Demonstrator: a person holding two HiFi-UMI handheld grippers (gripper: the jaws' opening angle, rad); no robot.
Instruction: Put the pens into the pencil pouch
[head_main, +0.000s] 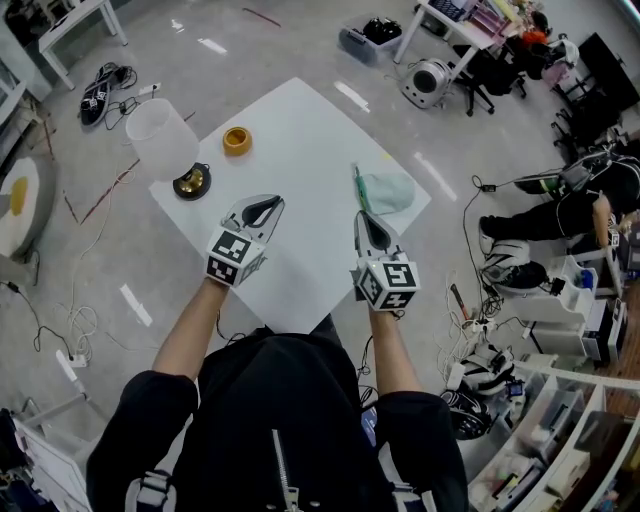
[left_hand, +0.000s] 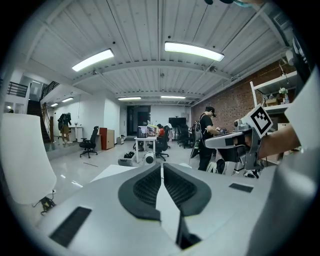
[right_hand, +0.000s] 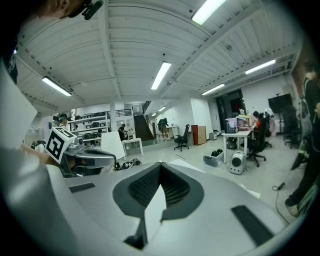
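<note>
Logging by place from the one pencil pouch on the white tabletop:
- One green pen, just beside its left edge.
- One yellow tape roll and one dark round item, well to its left.
- Two grippers nearer me: left hand-held gripper and right hand-held gripper, each with jaws pressed together and empty.

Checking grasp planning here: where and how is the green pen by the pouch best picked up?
Probably at mid-barrel, from above, with the right tongs set across it. The pen lies flat on the table, thin and straight, with the pouch close along its right side, so its left side is freer.
</note>
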